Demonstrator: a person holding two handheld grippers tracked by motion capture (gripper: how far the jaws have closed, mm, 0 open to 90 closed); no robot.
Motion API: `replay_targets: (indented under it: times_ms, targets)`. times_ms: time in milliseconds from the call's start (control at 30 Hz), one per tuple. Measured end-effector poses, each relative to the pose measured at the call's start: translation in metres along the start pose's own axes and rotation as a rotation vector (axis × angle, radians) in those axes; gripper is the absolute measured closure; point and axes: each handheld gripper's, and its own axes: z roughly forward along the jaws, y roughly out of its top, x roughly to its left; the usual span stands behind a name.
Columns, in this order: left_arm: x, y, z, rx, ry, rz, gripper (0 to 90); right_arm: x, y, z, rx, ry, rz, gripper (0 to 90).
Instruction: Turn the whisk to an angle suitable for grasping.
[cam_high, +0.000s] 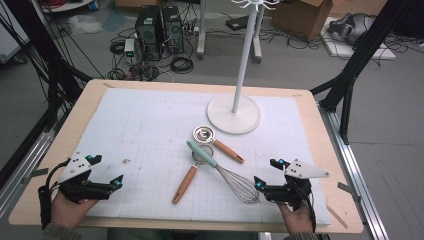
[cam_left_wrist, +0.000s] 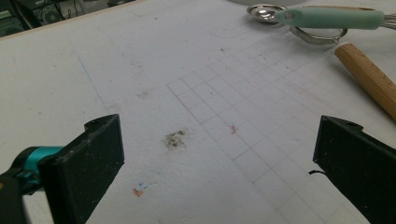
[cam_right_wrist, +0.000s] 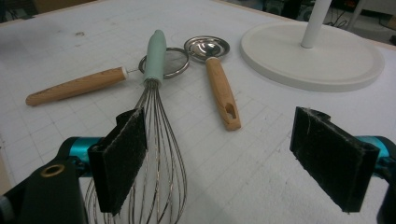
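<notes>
A whisk (cam_high: 220, 170) with a mint-green handle (cam_right_wrist: 155, 53) lies mid-mat, its wire end toward my right gripper. Under its handle lies a small strainer (cam_high: 186, 181) with a wooden handle (cam_right_wrist: 74, 86). A steel spoon (cam_high: 204, 133) with a wooden handle (cam_right_wrist: 222, 92) lies beside them. My left gripper (cam_high: 107, 176) rests open at the mat's near left, nothing between its jaws, the utensils far to its right (cam_left_wrist: 327, 18). My right gripper (cam_high: 267, 177) is open at the near right, the whisk's wires (cam_right_wrist: 159, 154) just before its left jaw.
A white hanging stand rises from a round base (cam_high: 234, 114) behind the utensils; the base (cam_right_wrist: 317, 56) is beyond my right gripper. The white gridded mat (cam_high: 145, 120) covers most of the wooden table (cam_high: 310, 110). Black frame posts flank the table; cables and boxes lie on the floor beyond.
</notes>
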Motion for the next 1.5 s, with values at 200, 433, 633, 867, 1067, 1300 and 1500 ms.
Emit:
replay_targets:
  times_ms: [200,433,633,867,1067,1300,1500]
  targets:
    - [0.001,0.000,0.000,-0.006,0.006,-0.005,2.3,-0.002,0.014,0.001,0.016,0.022,-0.004,17.9]
    - [0.002,0.000,-0.001,-0.007,0.008,-0.007,2.3,-0.003,0.033,0.008,0.032,0.044,-0.013,18.1]
    - [0.002,-0.001,-0.003,-0.007,0.014,-0.003,2.3,0.001,0.047,0.020,0.060,0.072,-0.029,19.5]
    - [0.003,-0.001,-0.003,-0.006,0.016,-0.003,2.3,0.005,0.071,0.042,0.116,0.121,-0.041,20.4]
    - [0.003,-0.001,-0.002,-0.005,0.017,-0.005,2.3,0.006,0.083,0.060,0.149,0.154,-0.053,23.2]
    - [0.003,-0.001,-0.002,-0.002,0.014,-0.004,2.3,0.006,0.090,0.080,0.202,0.179,-0.054,23.6]
    - [0.003,-0.001,-0.001,0.001,0.016,-0.001,2.3,0.006,0.093,0.096,0.245,0.195,-0.057,26.0]
